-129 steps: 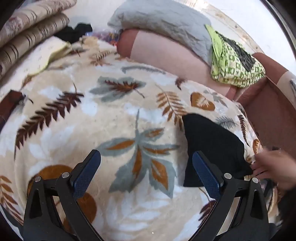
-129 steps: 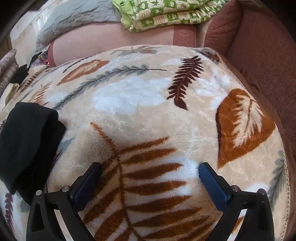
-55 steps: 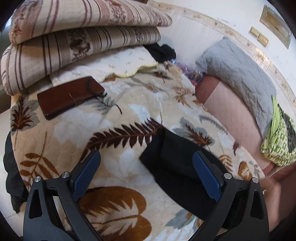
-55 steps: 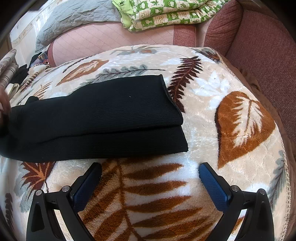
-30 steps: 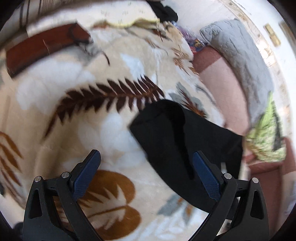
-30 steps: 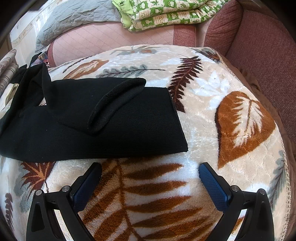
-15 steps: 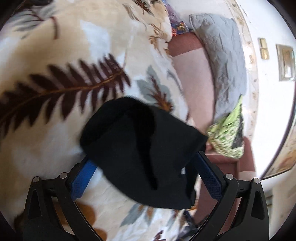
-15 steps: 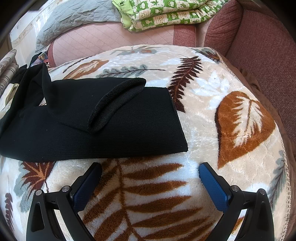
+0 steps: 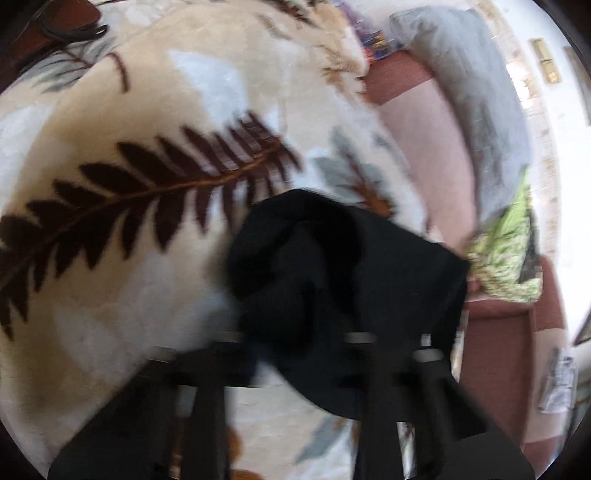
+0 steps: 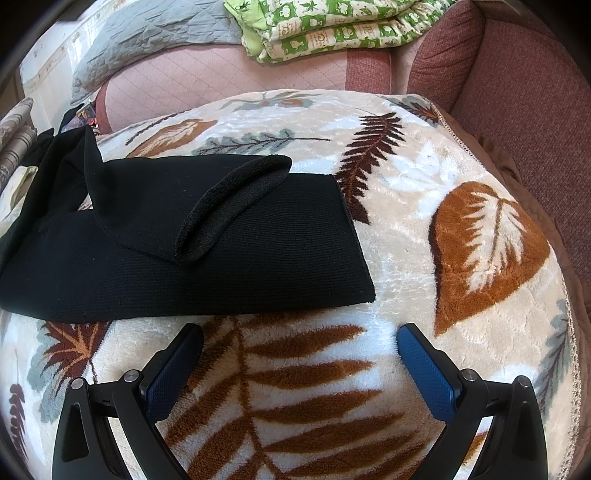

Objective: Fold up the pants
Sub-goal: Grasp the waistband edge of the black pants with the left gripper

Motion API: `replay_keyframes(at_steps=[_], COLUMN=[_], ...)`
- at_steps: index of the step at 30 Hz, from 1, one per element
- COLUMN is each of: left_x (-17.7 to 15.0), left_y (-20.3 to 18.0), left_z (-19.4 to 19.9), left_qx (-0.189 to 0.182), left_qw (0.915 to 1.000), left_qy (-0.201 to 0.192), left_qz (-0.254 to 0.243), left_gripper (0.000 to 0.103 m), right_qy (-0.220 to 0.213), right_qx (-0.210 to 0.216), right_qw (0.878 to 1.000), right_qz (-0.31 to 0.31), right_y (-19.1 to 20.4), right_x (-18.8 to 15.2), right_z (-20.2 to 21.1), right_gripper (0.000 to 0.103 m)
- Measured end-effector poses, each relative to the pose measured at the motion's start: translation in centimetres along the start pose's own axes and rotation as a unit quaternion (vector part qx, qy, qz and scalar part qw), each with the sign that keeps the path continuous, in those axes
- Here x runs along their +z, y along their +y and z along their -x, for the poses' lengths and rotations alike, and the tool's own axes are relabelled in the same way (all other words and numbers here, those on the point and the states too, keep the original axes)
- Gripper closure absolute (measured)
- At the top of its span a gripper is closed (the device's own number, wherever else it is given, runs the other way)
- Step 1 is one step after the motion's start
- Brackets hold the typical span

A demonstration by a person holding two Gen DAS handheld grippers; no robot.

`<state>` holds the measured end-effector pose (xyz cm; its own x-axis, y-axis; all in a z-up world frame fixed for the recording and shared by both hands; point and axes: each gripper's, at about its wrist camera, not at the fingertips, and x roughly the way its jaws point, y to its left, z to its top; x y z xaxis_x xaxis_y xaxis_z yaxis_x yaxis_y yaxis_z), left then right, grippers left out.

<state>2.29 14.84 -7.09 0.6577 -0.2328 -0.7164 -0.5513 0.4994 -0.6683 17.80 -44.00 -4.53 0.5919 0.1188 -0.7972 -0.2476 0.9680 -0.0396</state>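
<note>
Black pants [image 10: 221, 266] lie lengthwise on a leaf-patterned blanket [image 10: 480, 240], one leg end [image 10: 229, 195] flopped over the other. In the left wrist view the picture is blurred. A bunched end of the pants [image 9: 332, 280] covers the fingertips of my left gripper [image 9: 295, 332], whose jaws are closing with that cloth between them. My right gripper [image 10: 299, 343] stands open just in front of the pants' near edge, with only blanket between its blue pads [image 10: 424, 365].
A pink-and-red sofa [image 10: 517, 92] runs behind and to the right of the blanket. On it lie a folded green patterned cloth [image 10: 332, 26] and a grey quilted pillow [image 10: 155, 33]. A brown wallet [image 9: 55, 22] lies at the blanket's far left.
The left gripper's wide fingers have come in on the bunched end of the pants, which has shifted right in a blurred view. The right gripper and its view are unchanged.
</note>
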Motion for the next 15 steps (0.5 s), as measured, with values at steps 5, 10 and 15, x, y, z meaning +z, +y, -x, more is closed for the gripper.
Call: replay_keyframes(at_steps=[5,10,15], left_x=[-0.6,-0.9,-0.9], left_y=[-1.2,-1.8,-1.8], left_z=[0.5,-0.9,-1.0], left_qx=[0.021,0.004,-0.003], left_qw=[0.9986,0.9983,0.9991], left_qy=[-0.022,0.008,0.008], left_qz=[-0.043,-0.057,-0.042], left_gripper=[0.094,0.094,0.093], right_qy=[0.007,0.023,-0.022], right_qx=[-0.008,0.025,0.121], right_qw=[1.0,0.998,0.945], right_qz=[0.006,-0.048,-0.303], right_y=[0.5,-2.4,-10.6], right_x=[0.1,0.7,-1.8], right_z=[0.1,1.4,4.2], right_gripper=[0.0,0.021,0.021])
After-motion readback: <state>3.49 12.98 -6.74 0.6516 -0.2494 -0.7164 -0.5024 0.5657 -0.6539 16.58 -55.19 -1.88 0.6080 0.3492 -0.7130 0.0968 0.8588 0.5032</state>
